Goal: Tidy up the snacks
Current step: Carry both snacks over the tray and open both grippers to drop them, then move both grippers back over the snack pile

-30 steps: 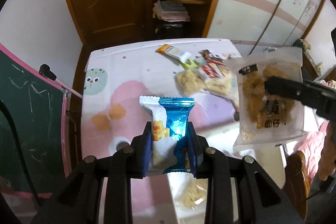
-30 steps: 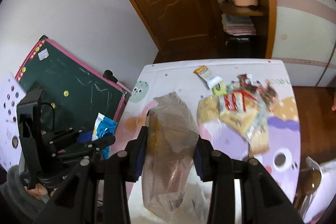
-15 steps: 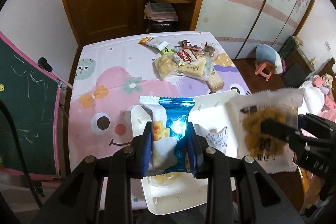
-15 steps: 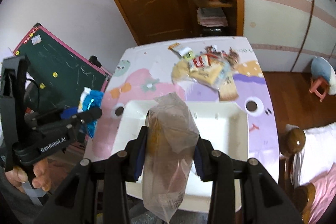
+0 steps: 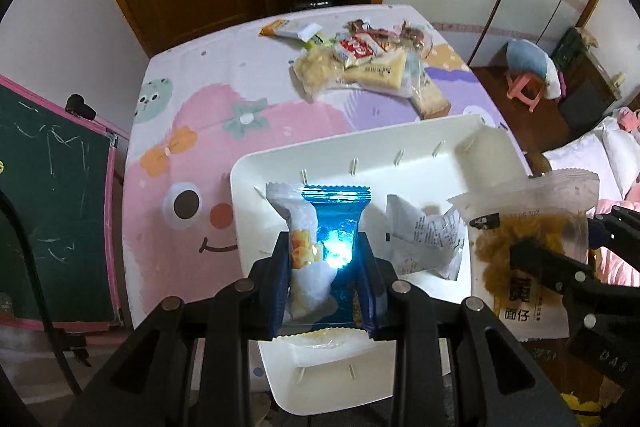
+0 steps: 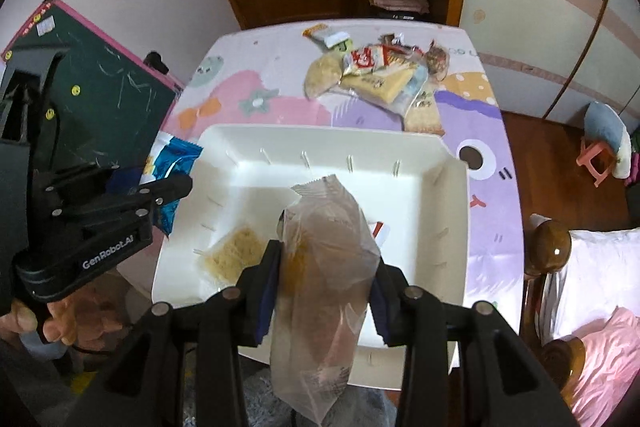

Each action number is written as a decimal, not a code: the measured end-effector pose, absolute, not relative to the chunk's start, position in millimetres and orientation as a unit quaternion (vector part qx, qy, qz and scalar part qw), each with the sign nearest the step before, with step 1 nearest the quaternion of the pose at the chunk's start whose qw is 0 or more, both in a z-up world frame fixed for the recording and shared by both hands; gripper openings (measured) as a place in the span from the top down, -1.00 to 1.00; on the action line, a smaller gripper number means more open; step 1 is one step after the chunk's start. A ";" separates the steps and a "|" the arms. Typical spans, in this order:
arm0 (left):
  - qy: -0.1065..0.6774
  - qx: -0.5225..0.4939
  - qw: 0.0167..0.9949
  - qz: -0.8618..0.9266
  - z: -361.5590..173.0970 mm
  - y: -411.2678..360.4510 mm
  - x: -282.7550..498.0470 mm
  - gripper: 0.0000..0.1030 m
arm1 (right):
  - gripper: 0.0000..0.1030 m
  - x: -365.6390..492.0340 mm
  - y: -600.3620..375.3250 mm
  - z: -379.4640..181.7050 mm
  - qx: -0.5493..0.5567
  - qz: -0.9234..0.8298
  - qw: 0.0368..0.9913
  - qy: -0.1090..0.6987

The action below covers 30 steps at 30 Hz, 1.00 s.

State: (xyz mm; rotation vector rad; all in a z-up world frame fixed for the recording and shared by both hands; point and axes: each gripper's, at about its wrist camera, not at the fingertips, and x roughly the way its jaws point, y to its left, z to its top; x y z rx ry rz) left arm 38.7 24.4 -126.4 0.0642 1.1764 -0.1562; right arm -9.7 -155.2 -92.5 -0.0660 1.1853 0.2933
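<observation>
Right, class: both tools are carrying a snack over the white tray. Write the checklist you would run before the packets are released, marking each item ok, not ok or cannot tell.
1. Left tool grips the blue packet: ok.
2. Right tool has the clear packet between its pads: ok.
3. Blue packet hangs over the white tray: ok.
4. Clear packet hangs over the tray: ok.
5. Bare tray floor left for two more packets beside the cracker pack and the white wrapper: ok.
6. Packets low enough to drop safely: cannot tell.
</observation>
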 end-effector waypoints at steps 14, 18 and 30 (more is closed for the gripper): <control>0.548 0.052 0.831 -0.074 -124.2 12.3 29.1 -0.64 | 0.17 -4.7 -150.8 -95.8 -0.026 0.136 0.812 0.567; 0.543 0.056 0.834 -0.073 -119.0 11.2 28.1 -0.64 | 0.17 -5.4 -150.2 -95.2 -0.023 0.136 0.810 0.570; 0.520 0.079 0.848 -0.064 -103.0 10.0 24.8 -0.64 | 0.17 -4.0 -146.7 -90.4 -0.021 0.138 0.811 0.568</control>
